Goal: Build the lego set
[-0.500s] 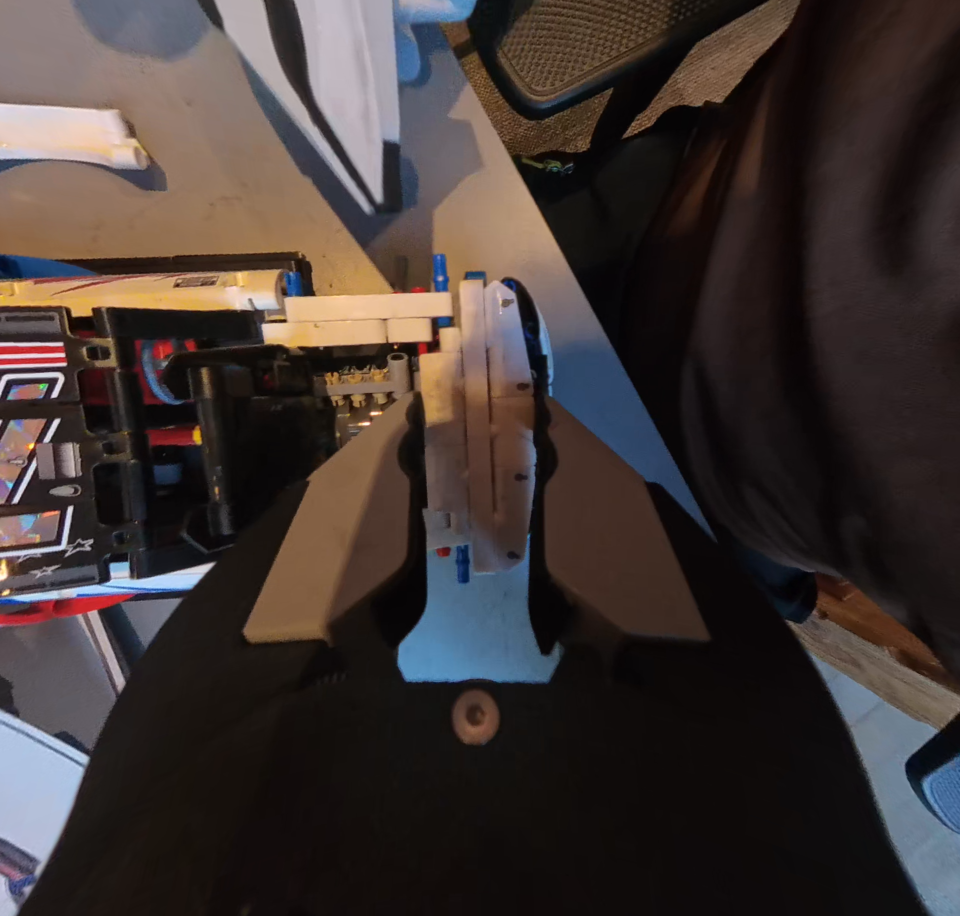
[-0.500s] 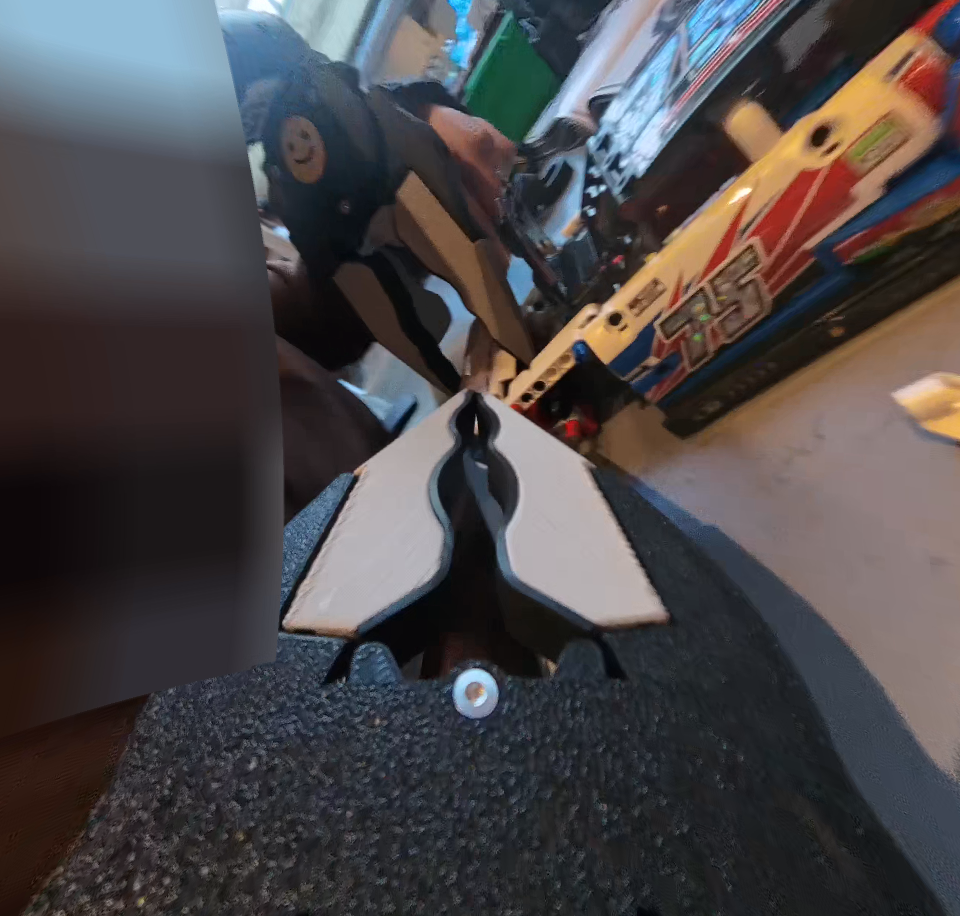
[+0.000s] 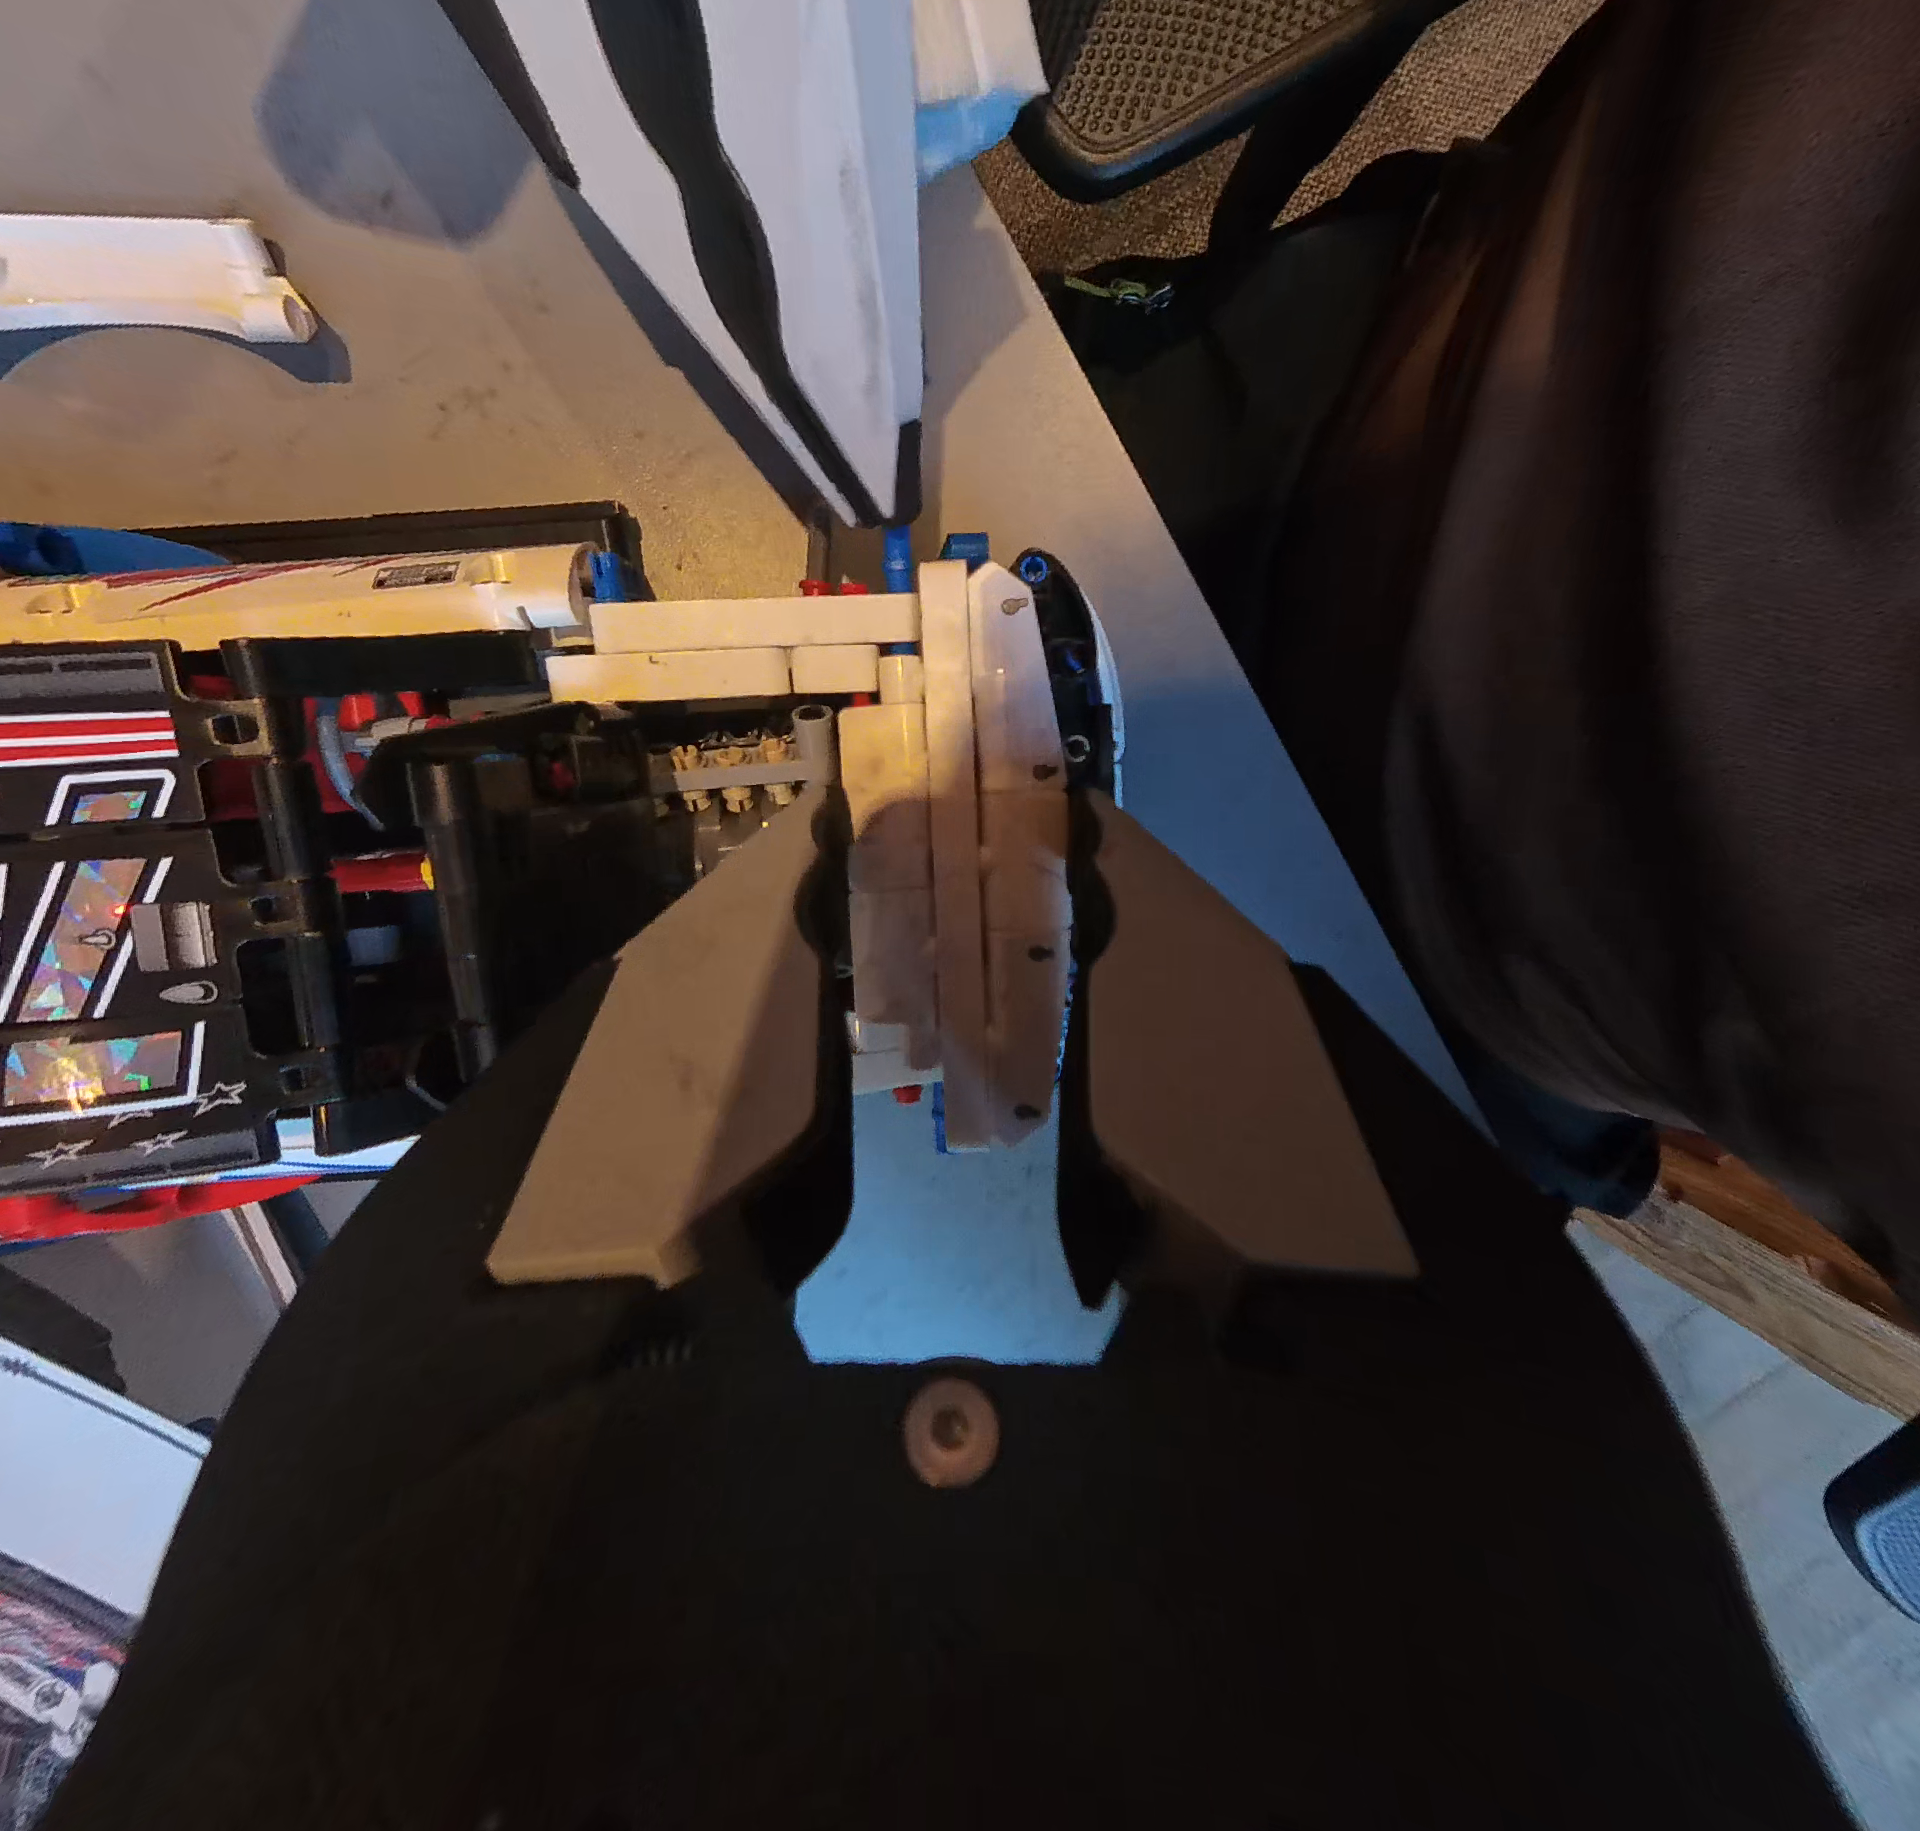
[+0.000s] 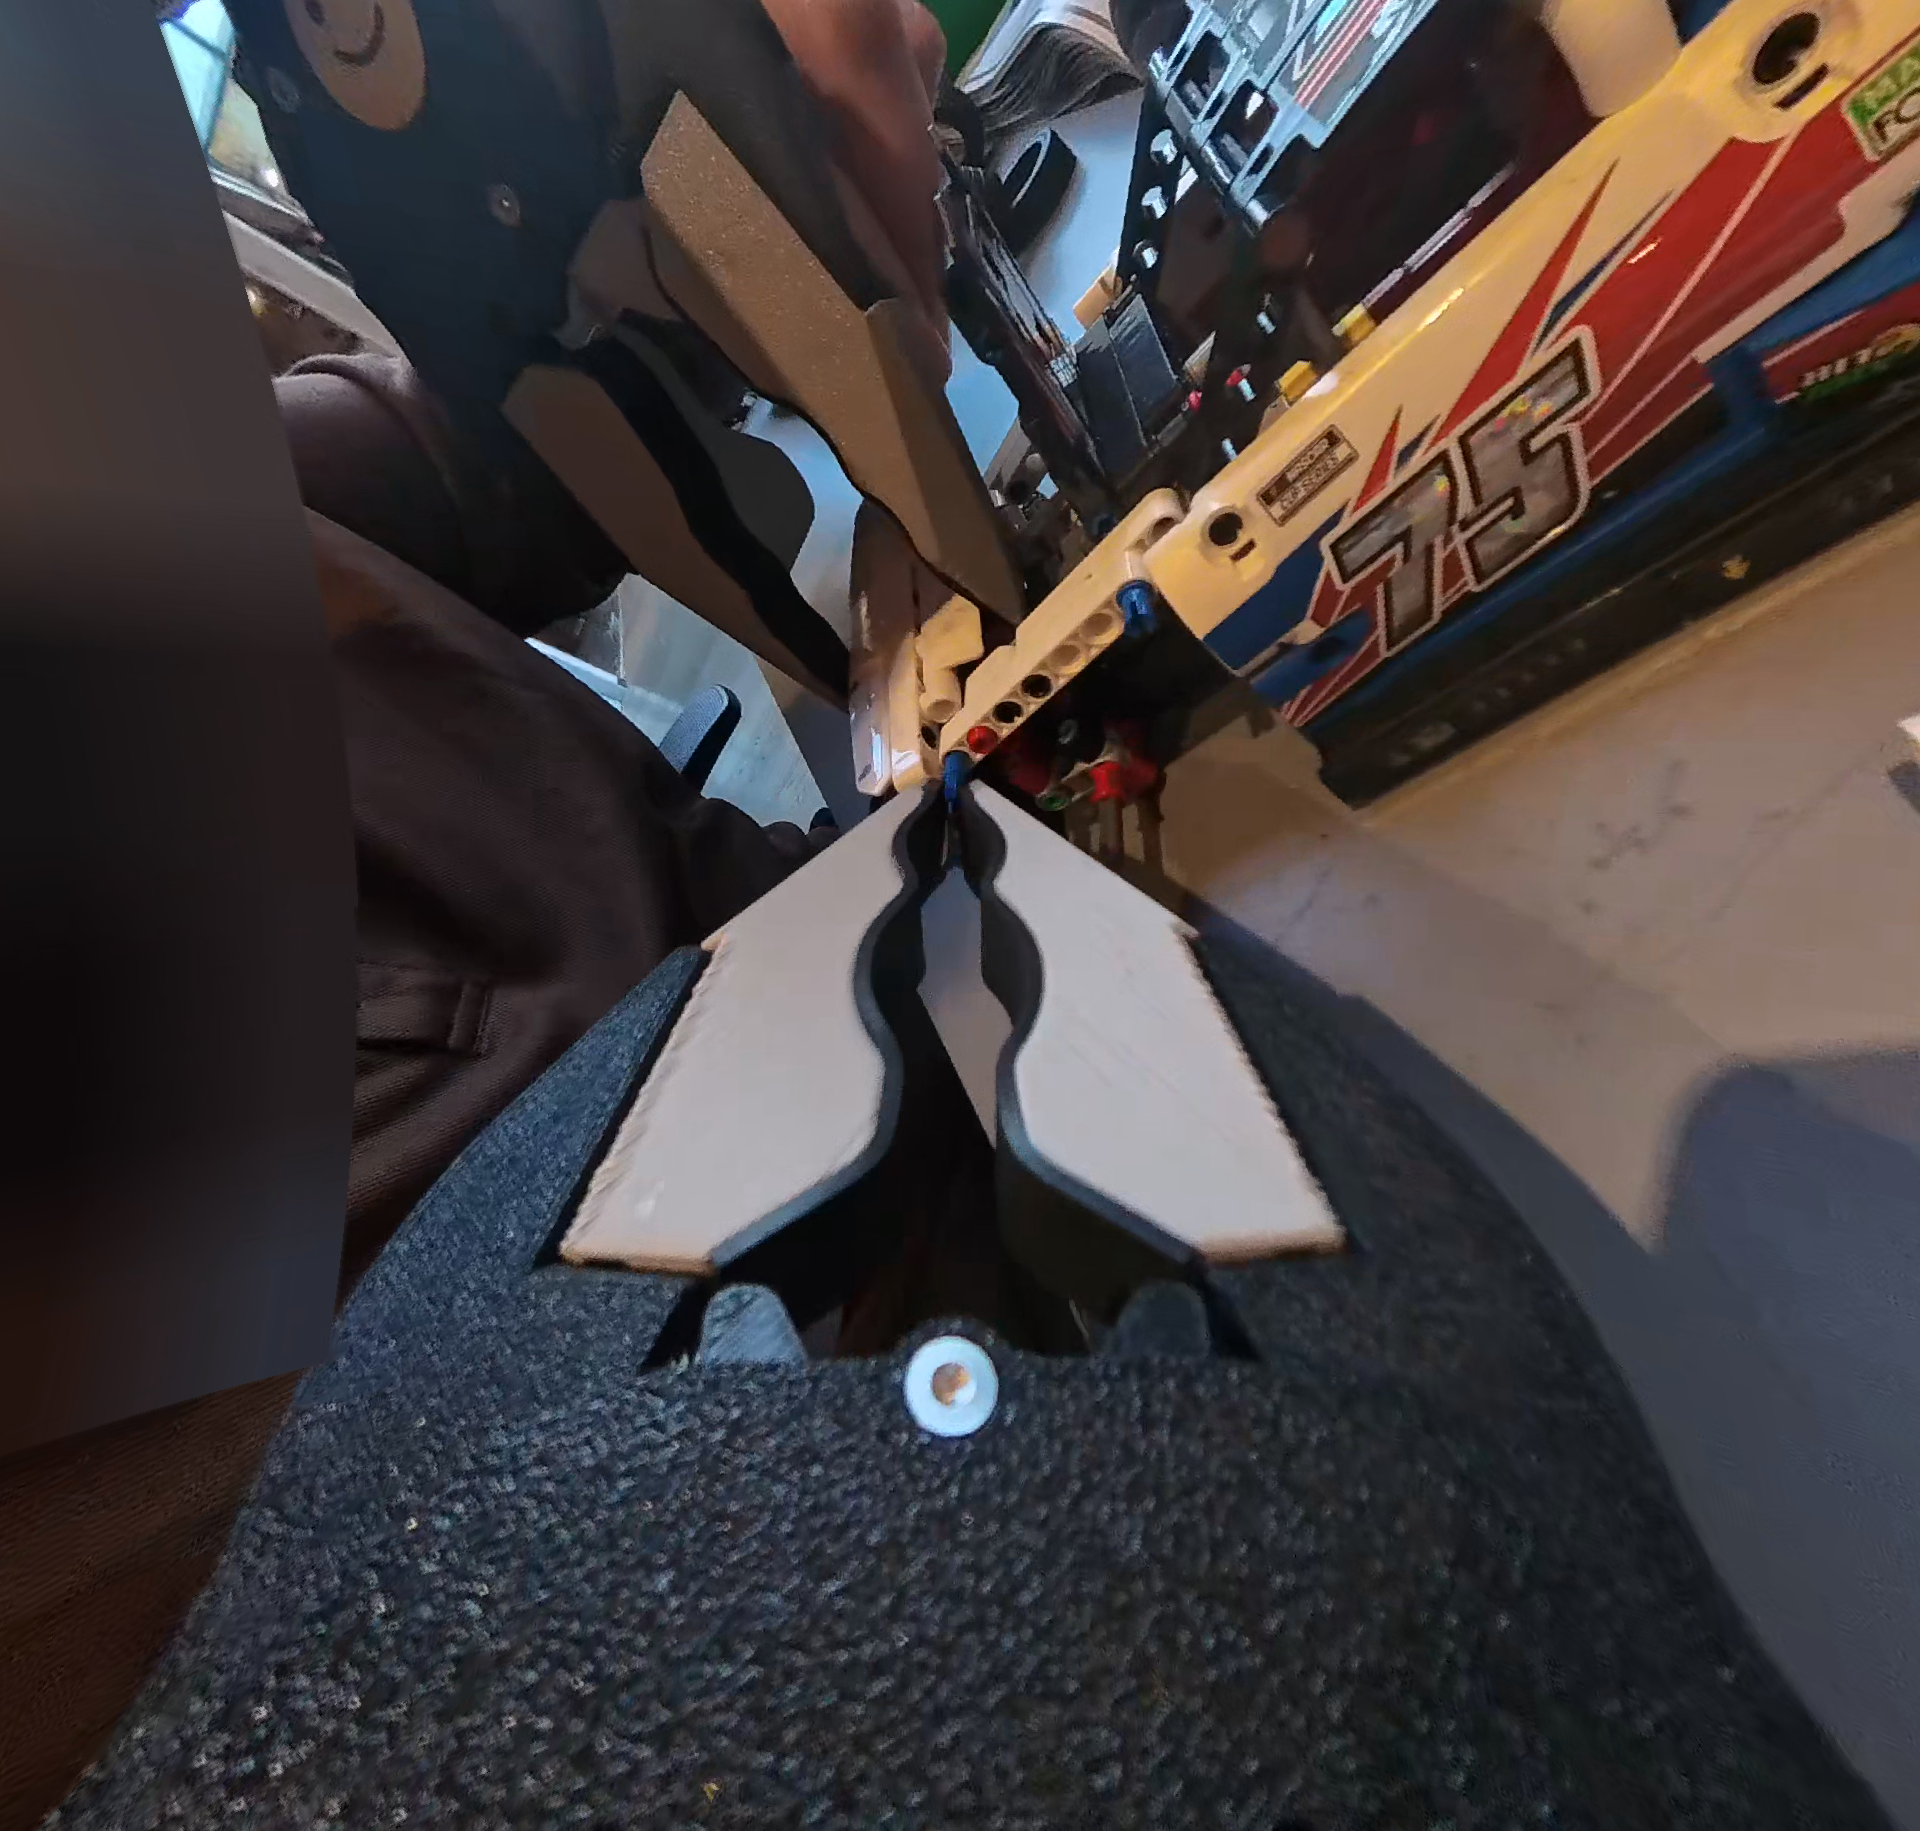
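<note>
White panels (image 3: 977,846) stacked at the end of the lego car (image 3: 343,877) sit clamped between the jaws of the left gripper (image 3: 951,815). The car lies on the grey tabletop (image 3: 447,399) with this end close to the near edge, where the person's dark sleeve (image 3: 1558,638) is.

A blue pin (image 4: 952,771) protrudes from the end hole of a white holed beam (image 4: 1049,654) at the car's corner. The right gripper (image 4: 943,807) is pinched on the pin's tip; only a thin slot shows between its pads. In the left wrist view this gripper enters from the top, its tip just above the blue pin (image 3: 896,545).

Step in hand, as judged: seating a connector pin into the beam while the left gripper steadies the body. The pin appears only partly inserted.

The next move calls for:
1. Keep the left grasp firm so the car does not slide toward the tabletop edge.
2. Push the pin along its own axis; a tilted push could jam it or pry the white panels loose.
3. Release only once the pin's collar meets the beam.

A loose white curved part (image 3: 156,275) lies well apart toward the far left of the tabletop.
</note>
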Motion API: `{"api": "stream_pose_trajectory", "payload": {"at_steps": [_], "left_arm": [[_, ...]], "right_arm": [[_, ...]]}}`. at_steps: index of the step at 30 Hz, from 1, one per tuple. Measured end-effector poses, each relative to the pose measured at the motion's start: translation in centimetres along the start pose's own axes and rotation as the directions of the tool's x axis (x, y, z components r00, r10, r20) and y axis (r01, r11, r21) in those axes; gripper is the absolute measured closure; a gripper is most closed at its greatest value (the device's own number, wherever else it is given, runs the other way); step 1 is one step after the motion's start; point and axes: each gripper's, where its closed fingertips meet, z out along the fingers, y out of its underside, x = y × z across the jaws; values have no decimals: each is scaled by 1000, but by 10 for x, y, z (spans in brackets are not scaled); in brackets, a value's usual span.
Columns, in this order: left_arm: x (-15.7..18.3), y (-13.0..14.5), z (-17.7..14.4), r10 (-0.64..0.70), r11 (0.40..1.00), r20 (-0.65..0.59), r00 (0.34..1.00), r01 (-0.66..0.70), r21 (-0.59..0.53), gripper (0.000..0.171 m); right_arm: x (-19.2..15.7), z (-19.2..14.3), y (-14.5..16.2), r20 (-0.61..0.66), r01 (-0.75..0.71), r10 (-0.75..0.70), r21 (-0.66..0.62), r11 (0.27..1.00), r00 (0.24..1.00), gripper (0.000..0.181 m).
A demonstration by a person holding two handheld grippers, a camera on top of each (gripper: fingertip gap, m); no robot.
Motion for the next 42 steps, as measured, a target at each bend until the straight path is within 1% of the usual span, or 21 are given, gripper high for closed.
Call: {"api": "stream_pose_trajectory", "payload": {"at_steps": [4,6,8,10,12,14,17,18,20,21,23,25,27,30,32,37,39,42], "left_arm": [[0,1,0,-7,1000,-4,1000,7,-6,132],[2,5,-2,-3,1000,-4,1000,3,-14,132],[4,11,-5,11,1000,13,1000,-11,-16,132],[4,16,-7,23,1000,46,999,-23,-6,132],[4,16,-8,18,999,71,997,-20,30,132],[3,14,-7,9,999,90,996,-14,51,132],[5,9,-6,23,999,94,995,-28,46,132],[5,8,-6,31,999,87,996,-35,42,132],[3,6,-5,23,999,68,997,-26,41,132],[1,5,-4,19,999,56,998,-21,38,132],[0,3,-3,22,999,40,999,-23,22,132],[1,3,-2,30,1000,24,999,-30,-7,132],[0,3,-1,22,999,8,1000,-22,-34,132],[-1,1,-1,9,999,-6,1000,-9,-45,132],[-2,0,0,-1,999,-5,1000,0,-40,132],[0,1,-1,-45,998,21,999,46,-36,132],[0,1,-1,-55,998,35,998,57,-36,132],[-1,1,-1,-37,999,50,998,39,-37,132]], "right_arm": [[-2,1,-1,29,-10,10,3,1000,1000,173],[-5,-1,-2,34,25,-25,7,1000,999,162],[-11,-6,-5,17,148,-148,1,989,989,158],[-11,-13,-5,-22,338,-339,-54,940,941,153],[-10,-16,-4,-44,504,-512,-128,854,858,148],[-7,-16,-10,-79,623,-644,-190,759,761,146],[-4,-9,-10,-98,673,-725,-307,674,681,143],[-4,-5,-5,-93,703,-766,-338,626,637,143],[-3,0,1,-124,782,-870,-390,486,478,155],[0,2,2,-154,801,-904,-422,425,398,156],[9,4,-2,-236,802,-934,-482,353,269,158],[12,5,-2,-270,810,-941,-493,318,205,164],[9,6,-2,-285,834,-942,-466,296,175,176],[6,5,-3,-296,859,-945,-440,263,138,176],[6,6,-3,-296,871,-945,-417,260,140,177],[7,9,-1,-269,889,-944,-360,284,192,177],[7,10,-1,-262,892,-948,-363,270,181,177],[6,9,-1,-234,900,-960,-367,235,155,177]]}}
